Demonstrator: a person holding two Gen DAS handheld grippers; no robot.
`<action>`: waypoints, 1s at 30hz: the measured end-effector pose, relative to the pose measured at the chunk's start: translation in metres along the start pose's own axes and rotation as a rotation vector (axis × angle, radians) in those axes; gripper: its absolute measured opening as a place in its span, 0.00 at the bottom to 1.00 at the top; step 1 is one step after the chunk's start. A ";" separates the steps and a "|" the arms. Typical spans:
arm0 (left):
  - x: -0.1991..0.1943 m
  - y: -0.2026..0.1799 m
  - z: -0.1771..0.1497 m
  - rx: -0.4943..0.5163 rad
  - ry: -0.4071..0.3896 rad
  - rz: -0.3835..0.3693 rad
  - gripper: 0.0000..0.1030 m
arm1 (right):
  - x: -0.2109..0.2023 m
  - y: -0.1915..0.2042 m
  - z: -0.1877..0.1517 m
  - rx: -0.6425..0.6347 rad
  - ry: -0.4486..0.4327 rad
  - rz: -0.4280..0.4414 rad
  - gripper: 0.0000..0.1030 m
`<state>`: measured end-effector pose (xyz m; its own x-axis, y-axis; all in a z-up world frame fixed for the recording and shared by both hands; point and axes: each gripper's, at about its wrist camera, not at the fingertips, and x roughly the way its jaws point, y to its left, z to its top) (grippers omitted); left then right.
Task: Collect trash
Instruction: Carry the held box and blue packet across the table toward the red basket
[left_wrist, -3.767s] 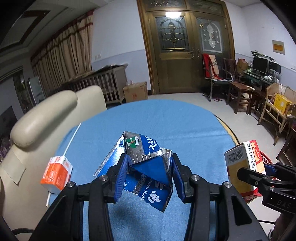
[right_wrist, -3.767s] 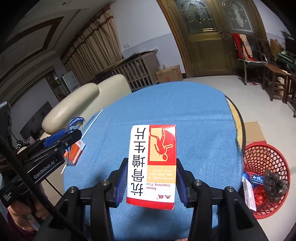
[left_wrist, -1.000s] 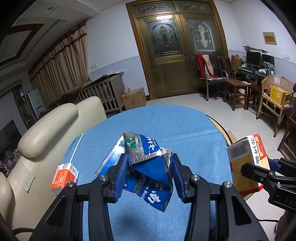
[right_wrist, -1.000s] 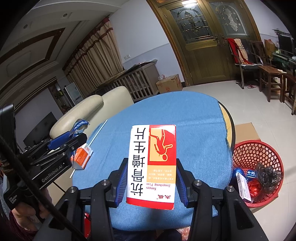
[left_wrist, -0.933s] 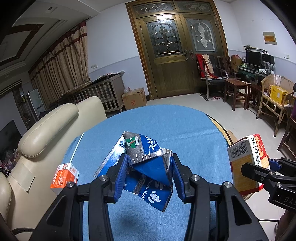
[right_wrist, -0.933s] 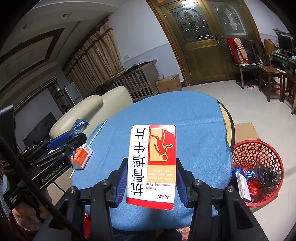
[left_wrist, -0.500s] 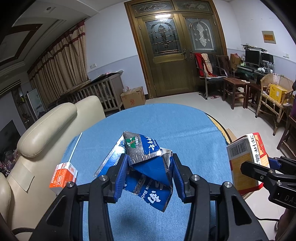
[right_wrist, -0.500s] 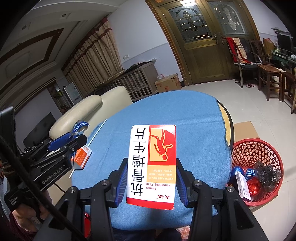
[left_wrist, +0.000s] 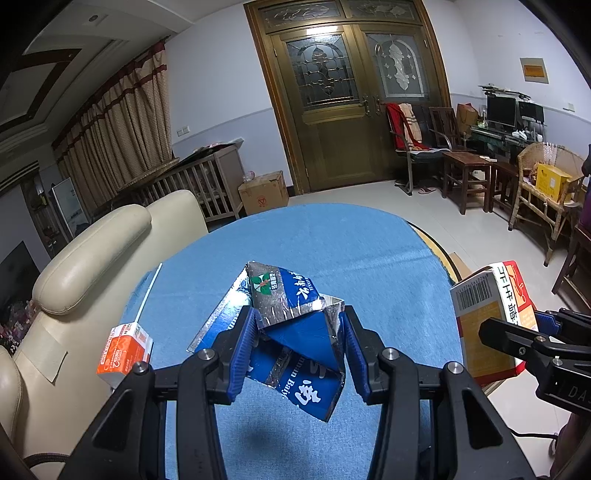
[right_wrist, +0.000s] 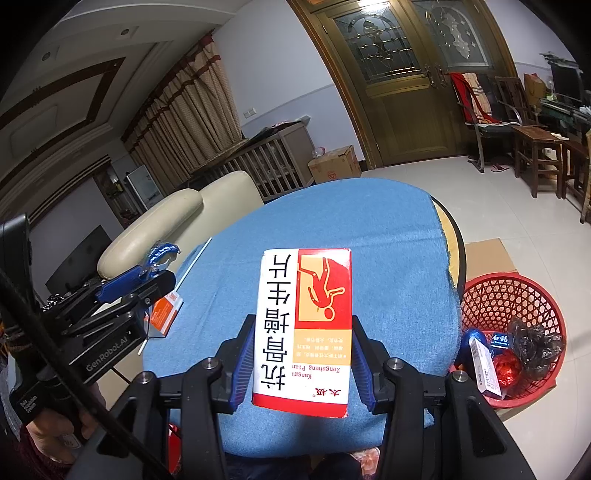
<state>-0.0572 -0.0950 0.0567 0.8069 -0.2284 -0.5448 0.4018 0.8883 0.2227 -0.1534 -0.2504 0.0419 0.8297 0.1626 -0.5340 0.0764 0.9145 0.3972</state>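
Round bench (right_wrist: 388, 236) under blue cloth, near edge hidden.
Red mesh basket (right_wrist: 495, 295) on floor, contents jumbled.
Right hand-held gripper (right_wrist: 302, 363) pinching rigid medicine box (right_wrist: 304, 325) above bench.
Left hand-held gripper (left_wrist: 297, 349) pinching crumpled foil wrapper (left_wrist: 291, 325).

The left claw (left_wrist: 297, 349) is gripping a crumpled blue wrapper (left_wrist: 291, 321) between its pads. The right claw (right_wrist: 302, 356) is clamping a red-and-white box (right_wrist: 303, 328), tilting downward. A hand (right_wrist: 55, 441), seemingly bare, is holding the left handle.
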 end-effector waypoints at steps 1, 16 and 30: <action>0.000 0.000 0.000 0.000 0.001 -0.001 0.47 | 0.000 0.000 0.000 -0.001 0.000 -0.001 0.48; 0.003 0.000 -0.001 0.012 0.005 -0.006 0.47 | 0.001 0.000 0.000 0.001 0.000 -0.002 0.48; 0.005 -0.001 0.000 0.027 0.011 -0.009 0.47 | 0.003 0.001 -0.003 0.009 0.005 -0.003 0.48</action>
<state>-0.0538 -0.0971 0.0532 0.7982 -0.2322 -0.5558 0.4210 0.8750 0.2391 -0.1522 -0.2475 0.0384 0.8264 0.1616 -0.5393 0.0843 0.9116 0.4024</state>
